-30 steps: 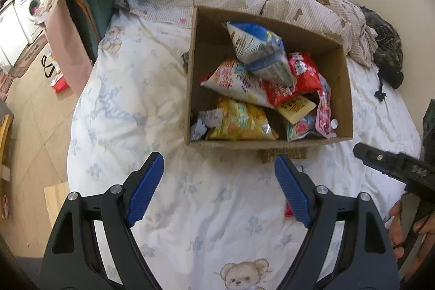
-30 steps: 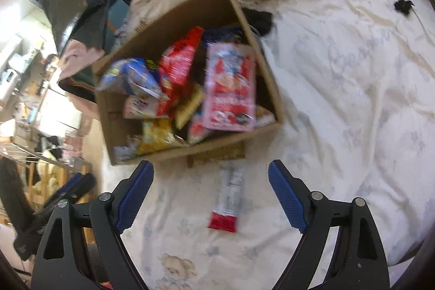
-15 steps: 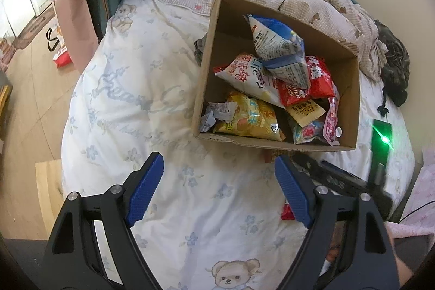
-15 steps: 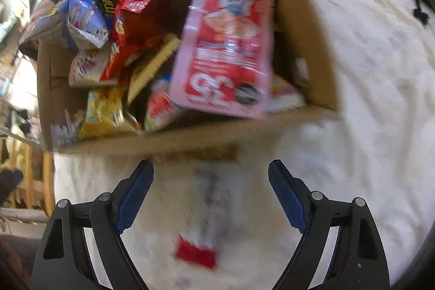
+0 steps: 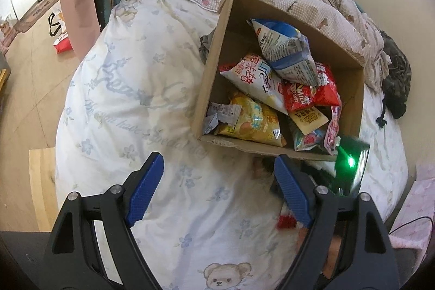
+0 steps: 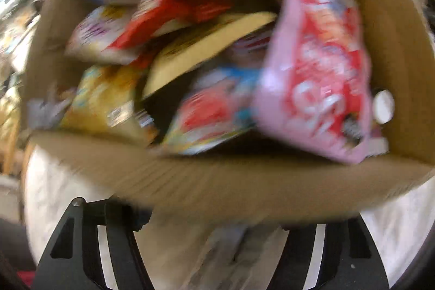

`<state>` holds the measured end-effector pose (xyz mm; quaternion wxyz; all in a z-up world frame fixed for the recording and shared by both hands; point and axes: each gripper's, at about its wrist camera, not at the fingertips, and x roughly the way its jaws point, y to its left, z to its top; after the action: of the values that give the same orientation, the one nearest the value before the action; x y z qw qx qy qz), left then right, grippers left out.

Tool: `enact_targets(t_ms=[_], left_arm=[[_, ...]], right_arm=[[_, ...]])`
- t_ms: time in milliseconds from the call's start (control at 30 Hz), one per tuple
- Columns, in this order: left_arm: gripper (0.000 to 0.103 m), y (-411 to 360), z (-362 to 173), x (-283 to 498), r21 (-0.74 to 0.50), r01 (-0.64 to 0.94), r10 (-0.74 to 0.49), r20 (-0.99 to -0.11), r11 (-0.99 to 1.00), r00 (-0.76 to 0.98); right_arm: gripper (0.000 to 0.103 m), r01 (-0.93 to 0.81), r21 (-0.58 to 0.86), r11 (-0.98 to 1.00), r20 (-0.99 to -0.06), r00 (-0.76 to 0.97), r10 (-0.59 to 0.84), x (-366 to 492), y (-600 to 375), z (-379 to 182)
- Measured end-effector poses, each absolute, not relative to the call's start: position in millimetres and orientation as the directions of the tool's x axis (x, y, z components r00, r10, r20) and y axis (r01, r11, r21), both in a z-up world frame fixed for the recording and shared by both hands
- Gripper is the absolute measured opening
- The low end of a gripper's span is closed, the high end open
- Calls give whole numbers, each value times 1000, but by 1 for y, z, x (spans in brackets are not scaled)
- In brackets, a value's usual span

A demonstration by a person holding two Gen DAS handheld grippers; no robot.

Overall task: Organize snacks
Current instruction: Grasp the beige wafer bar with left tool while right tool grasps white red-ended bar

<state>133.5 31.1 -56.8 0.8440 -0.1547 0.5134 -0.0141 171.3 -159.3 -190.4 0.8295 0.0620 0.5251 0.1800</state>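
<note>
A bear-print quilt (image 5: 141,89) on a bed carries an open cardboard box (image 5: 209,78) heaped with light, crinkly snack bags (image 5: 282,78), probably best pinched at a sealed edge; left gripper (image 5: 217,192) gapes empty, right gripper's (image 6: 214,246) fingertips hidden, spread undeterminable.

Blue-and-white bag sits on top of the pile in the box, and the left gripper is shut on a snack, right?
Not quite. The left gripper is open and empty, per the left wrist view. The blue-and-white bag does top the pile in the cardboard box.
</note>
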Motion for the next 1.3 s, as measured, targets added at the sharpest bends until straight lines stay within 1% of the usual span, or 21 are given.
enact_targets(t_ms=[33,100,167,267,333,433,467,533,600,667,800,900,933,967,1000,1067,1133,1167,1200,1267,1300], left_arm=[[81,32,-57,134,-281,-138,-186,-861,950,473],[81,33,-56,135,-291,-148,-191,-861,945,471],[81,35,-54,135,-291,-154,-187,-859,944,477],[81,38,-51,134,-263,-151,-159,-856,953,491],[81,42,-51,133,-239,-161,-132,-861,958,491],[81,53,-62,133,-241,-214,-121,-882,947,455],[81,56,-66,133,-244,-230,-121,-887,942,445],[81,60,-79,134,-238,-270,-114,-907,933,405],[81,55,-96,134,-216,-288,-105,-928,933,357],[81,46,-110,136,-204,-290,-107,-941,935,320],[81,27,-133,137,-186,-318,-88,-951,930,298],[80,9,-152,145,-172,-289,-98,-962,942,255],[78,5,-156,147,-154,-277,-83,-964,949,252],[73,0,-162,150,-118,-253,-52,-967,960,251],[70,-3,-165,151,-92,-234,-32,-968,968,248],[66,-7,-175,152,-61,-201,-15,-974,978,225],[61,-7,-174,149,-58,-199,-11,-973,978,229],[55,-8,-174,148,-64,-192,-19,-974,979,227],[52,-10,-173,146,-88,-183,-47,-975,979,218],[50,-15,-172,143,-94,-153,-60,-976,984,211],[43,-18,-172,141,-83,-140,-51,-975,987,214]], right_arm=[[61,-291,354,889,-835,329,440,164,-151,-191],[55,-377,364,851,-830,283,480,151,-134,-190],[48,-481,402,779,-825,179,536,135,-109,-191],[48,-591,414,692,-812,103,574,109,-84,-183],[48,-592,435,678,-813,66,578,97,-81,-177],[50,-522,452,723,-819,79,569,95,-94,-165],[53,-488,447,750,-827,95,555,95,-100,-161],[56,-377,417,827,-860,132,493,99,-120,-155],[56,-293,430,854,-864,140,483,103,-141,-150],[63,-194,419,887,-874,179,452,106,-165,-142],[63,-42,382,923,-898,220,381,107,-198,-141],[63,-27,362,932,-911,199,360,111,-215,-150],[63,-34,351,936,-917,192,350,112,-210,-154],[63,-46,337,940,-922,186,340,113,-205,-159],[63,-55,322,945,-927,183,327,113,-201,-160],[63,-93,255,962,-947,177,268,116,-183,-171],[63,-148,171,974,-966,169,196,119,-169,-182],[63,-168,144,975,-971,166,172,121,-160,-186],[63,-179,124,976,-974,165,154,123,-158,-190],[63,-194,96,976,-977,171,130,124,-151,-192],[63,-201,86,976,-977,174,122,124,-148,-193]])
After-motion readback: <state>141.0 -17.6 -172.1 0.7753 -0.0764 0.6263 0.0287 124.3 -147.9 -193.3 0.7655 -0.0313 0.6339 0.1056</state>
